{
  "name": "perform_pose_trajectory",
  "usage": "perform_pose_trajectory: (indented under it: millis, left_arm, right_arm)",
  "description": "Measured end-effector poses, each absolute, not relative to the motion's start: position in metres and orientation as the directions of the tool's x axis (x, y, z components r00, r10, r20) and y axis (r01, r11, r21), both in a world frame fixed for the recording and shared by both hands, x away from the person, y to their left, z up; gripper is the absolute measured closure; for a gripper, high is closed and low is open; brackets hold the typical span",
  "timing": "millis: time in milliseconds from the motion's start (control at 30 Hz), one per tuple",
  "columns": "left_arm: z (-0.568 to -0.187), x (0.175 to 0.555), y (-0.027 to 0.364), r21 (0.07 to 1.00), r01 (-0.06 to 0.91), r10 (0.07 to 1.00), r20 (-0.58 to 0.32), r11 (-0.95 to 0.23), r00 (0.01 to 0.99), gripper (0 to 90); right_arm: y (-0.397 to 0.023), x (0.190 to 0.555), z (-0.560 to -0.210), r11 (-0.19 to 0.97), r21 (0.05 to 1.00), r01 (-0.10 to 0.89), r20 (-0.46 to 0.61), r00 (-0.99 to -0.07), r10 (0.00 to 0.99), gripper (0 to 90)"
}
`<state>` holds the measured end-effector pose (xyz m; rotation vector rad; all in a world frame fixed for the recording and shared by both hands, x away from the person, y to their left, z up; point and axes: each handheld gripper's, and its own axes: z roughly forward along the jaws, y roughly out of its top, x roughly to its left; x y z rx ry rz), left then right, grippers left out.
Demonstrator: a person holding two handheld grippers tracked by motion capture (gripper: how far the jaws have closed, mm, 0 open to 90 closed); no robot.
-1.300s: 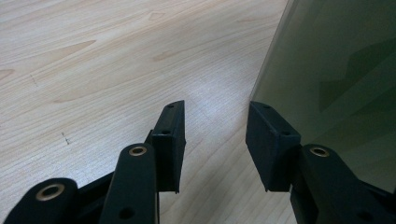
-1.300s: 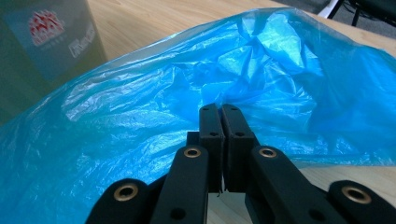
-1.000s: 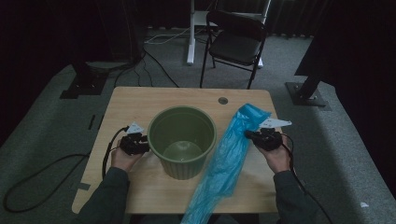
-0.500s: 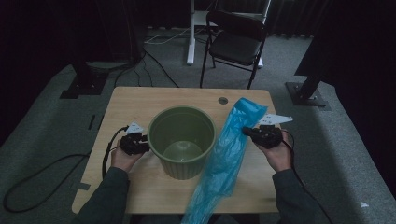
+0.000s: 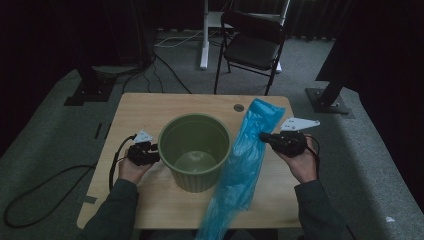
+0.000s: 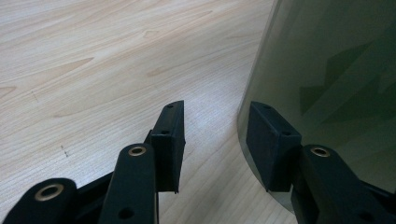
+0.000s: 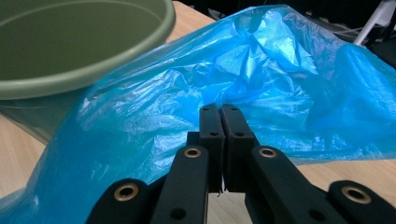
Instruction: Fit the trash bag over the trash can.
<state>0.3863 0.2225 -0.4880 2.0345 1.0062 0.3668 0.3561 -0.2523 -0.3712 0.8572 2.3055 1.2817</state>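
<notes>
Near the tabletop's middle stands your green bin (image 5: 195, 152), upright and open-topped. Your left gripper (image 5: 150, 153) sits just beside the bin's left wall, low over the table (image 5: 150, 107); in the left gripper view its jaws are spread, one over bare wood, the other against the bin's wall (image 6: 327, 70), with nothing pinched between them. Your right gripper (image 5: 264, 137) is off the bin's right side, jaws pressed together on the edge of the blue bag (image 5: 245, 160); the right gripper view shows film caught between the pads (image 7: 219, 121). That bag runs from the far right part of the tabletop, alongside the bin, and hangs over the near edge.
</notes>
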Motion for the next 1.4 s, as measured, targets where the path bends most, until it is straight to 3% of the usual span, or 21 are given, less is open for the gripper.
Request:
perform_pose_trajectory:
  millis: [467, 1400]
  left_arm:
    - [-0.488, 0.386, 0.223, 0.776, 0.525, 0.764, -0.088, -0.349, 0.639, 56.9]
    - [-0.487, 0.386, 0.222, 0.780, 0.522, 0.765, -0.089, -0.345, 0.638, 56.9]
  right_arm:
    - [-0.238, 0.345, -0.354, 0.398, 0.877, 0.269, -0.011, -0.817, 0.576, 88.5]
    - [-0.194, 0.353, -0.354, 0.410, 0.897, 0.167, 0.031, -0.947, 0.320, 88.4]
